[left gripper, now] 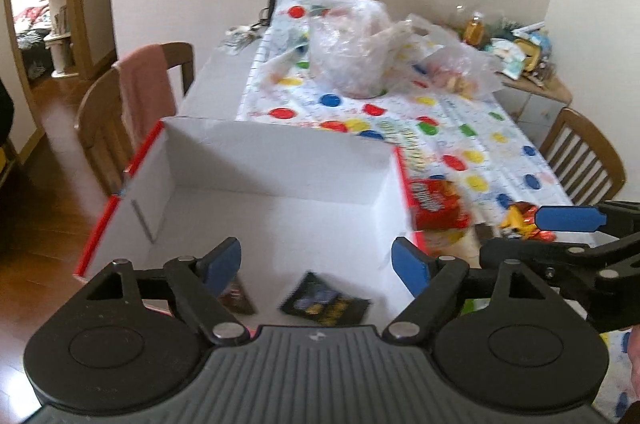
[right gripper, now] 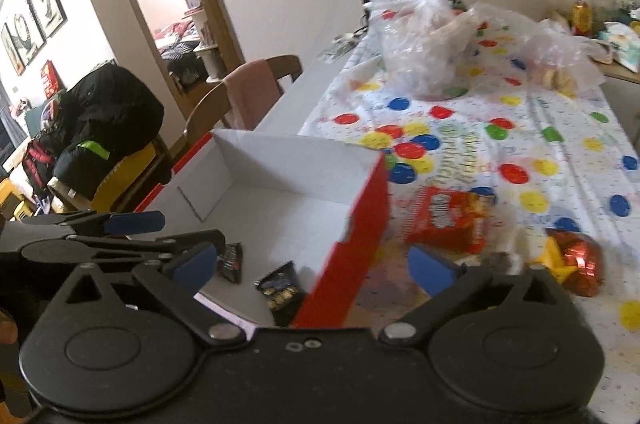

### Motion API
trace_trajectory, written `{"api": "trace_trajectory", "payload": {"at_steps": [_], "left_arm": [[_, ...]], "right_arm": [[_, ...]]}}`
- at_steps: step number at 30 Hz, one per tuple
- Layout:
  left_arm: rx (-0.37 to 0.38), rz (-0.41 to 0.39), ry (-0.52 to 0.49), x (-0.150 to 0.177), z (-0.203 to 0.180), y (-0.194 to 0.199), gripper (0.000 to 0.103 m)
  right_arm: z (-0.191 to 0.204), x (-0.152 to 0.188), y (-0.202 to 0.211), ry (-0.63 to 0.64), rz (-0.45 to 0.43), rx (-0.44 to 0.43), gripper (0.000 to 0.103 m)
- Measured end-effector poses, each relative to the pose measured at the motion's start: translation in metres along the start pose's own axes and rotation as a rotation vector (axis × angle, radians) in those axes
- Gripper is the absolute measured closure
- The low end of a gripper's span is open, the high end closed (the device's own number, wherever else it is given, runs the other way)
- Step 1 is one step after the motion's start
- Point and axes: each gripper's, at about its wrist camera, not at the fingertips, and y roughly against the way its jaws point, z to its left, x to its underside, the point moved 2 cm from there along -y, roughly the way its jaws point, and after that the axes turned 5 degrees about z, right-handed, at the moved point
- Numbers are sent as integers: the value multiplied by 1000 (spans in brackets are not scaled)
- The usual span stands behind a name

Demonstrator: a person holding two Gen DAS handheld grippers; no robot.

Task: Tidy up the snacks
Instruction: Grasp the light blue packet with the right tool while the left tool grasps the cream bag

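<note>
White cardboard box with red outer walls sits at the near end of the table, on the spotty tablecloth. Two dark snack packets lie on its floor at the near side. I've got my left gripper hovering over the box, jaws wide apart, nothing in them. My right gripper straddles the box's right wall, also spread and empty. Just right of the box lies a red snack bag, and further right a shiny red-and-yellow wrapped snack.

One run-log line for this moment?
left hand-held gripper: open, empty | right hand-held gripper: open, empty | box: two dark packets | red bag: outside
</note>
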Motion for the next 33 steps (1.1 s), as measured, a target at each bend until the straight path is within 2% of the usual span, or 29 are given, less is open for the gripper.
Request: {"api": "trace_trajectory", "payload": {"at_steps": [6, 14, 18, 26, 33], "left_arm": [[70, 2, -9, 0, -41, -3, 19], [131, 60, -66, 6, -109, -24, 18], [118, 102, -101, 10, -137, -42, 18], [72, 178, -90, 17, -171, -84, 18], [-7, 230, -41, 17, -174, -121, 18]], "right_arm": [[-42, 15, 31, -27, -18, 49, 0], [-109, 40, 56, -62, 20, 131, 0], [-137, 53, 55, -70, 49, 162, 1], [-189, 76, 34, -119, 120, 190, 4], [-216, 83, 3, -153, 176, 205, 10]]}}
